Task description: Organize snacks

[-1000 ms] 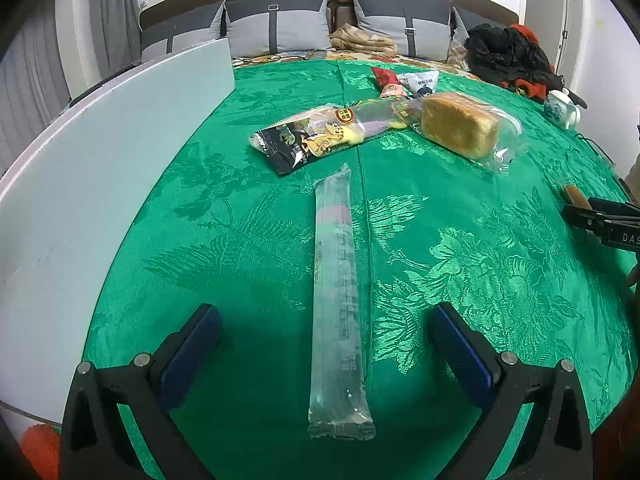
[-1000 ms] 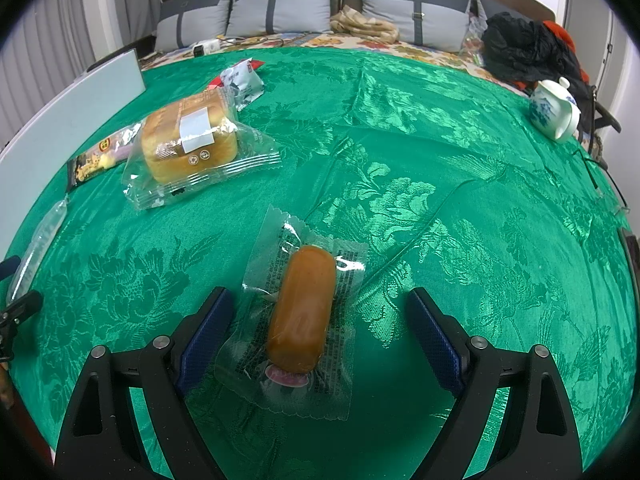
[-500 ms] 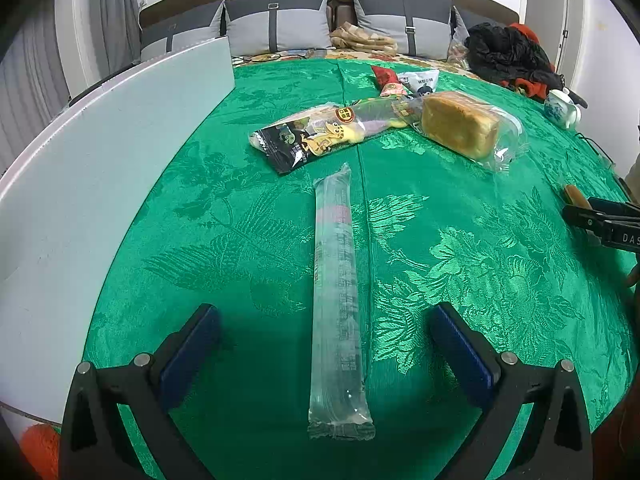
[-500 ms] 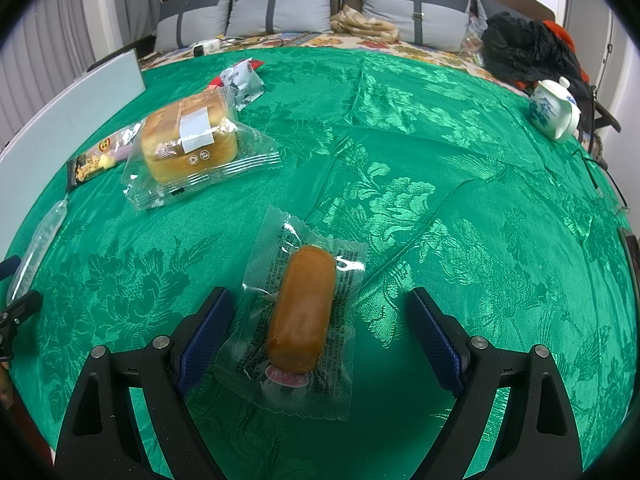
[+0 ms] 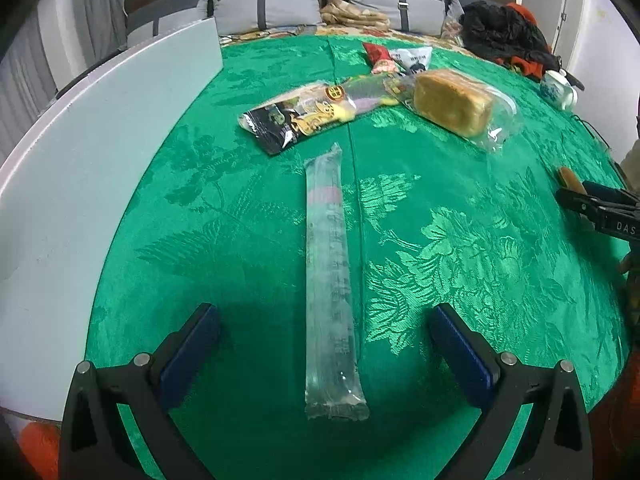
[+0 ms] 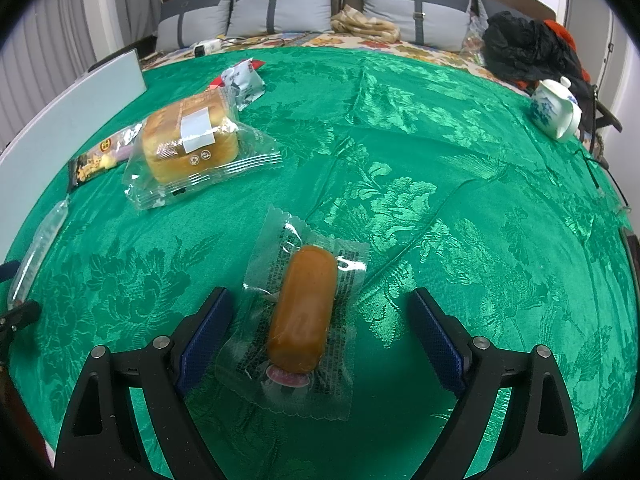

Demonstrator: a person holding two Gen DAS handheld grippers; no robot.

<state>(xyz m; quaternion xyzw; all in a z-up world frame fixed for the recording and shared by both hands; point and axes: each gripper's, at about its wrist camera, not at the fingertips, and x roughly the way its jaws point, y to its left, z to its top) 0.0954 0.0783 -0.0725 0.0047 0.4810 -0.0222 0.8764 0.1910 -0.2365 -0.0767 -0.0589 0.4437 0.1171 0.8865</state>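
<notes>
Nothing has shifted in the last second: the left gripper still has its jaws wide around the long clear snack tube, the right gripper likewise around the wrapped sausage bun, both lying ungrasped on the desk.

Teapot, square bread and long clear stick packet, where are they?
teapot [image 6: 554,110], right wrist view, on its white body.
square bread [image 6: 190,142], right wrist view, on the loaf's top.
long clear stick packet [image 5: 328,280], left wrist view, on its middle.
</notes>
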